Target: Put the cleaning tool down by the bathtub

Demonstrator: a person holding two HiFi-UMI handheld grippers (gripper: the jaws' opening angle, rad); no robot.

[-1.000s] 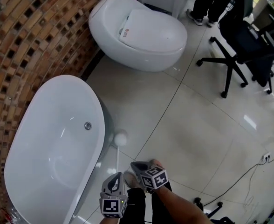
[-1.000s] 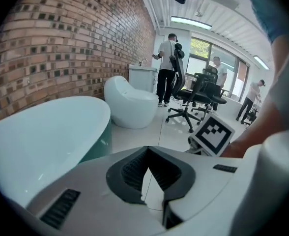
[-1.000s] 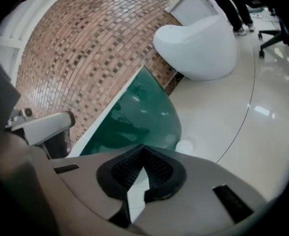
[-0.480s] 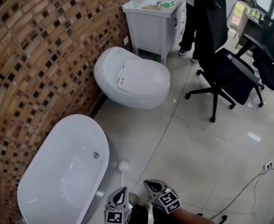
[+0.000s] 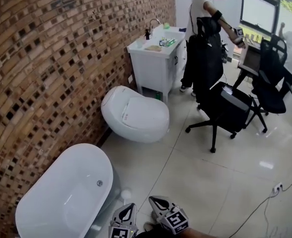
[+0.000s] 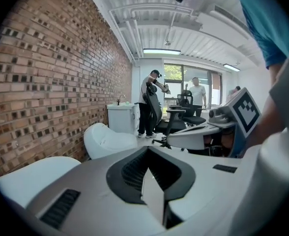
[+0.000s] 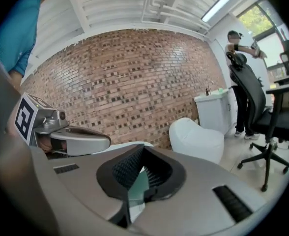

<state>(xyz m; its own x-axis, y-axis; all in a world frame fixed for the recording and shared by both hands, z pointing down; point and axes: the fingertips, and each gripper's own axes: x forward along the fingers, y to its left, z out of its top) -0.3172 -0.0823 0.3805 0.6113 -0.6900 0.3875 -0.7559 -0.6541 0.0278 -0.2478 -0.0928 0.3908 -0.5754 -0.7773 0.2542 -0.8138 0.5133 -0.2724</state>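
The cleaning tool (image 5: pixel 126 194), a white round-headed brush, lies on the floor tiles against the right side of the white bathtub (image 5: pixel 46 209); its handle is mostly hidden behind my left gripper. Both grippers sit at the bottom edge of the head view, pointing up and away from the floor. My left gripper (image 5: pixel 130 207) (image 6: pixel 146 150) is shut with nothing between its jaws. My right gripper (image 5: pixel 154 200) (image 7: pixel 138 152) is also shut and empty. The bathtub's rim (image 6: pixel 31 173) shows low on the left in the left gripper view.
A white toilet (image 5: pixel 135 115) stands beyond the tub against the brick wall (image 5: pixel 46 73). A white vanity (image 5: pixel 156 58) is further back. A person (image 5: pixel 200 29) stands by black office chairs (image 5: pixel 225 108). A cable (image 5: pixel 280 190) crosses the floor at right.
The head view has tilted up, so more of the room shows and the tub and brush sit lower in frame. Both grippers stay shut near the bottom edge.
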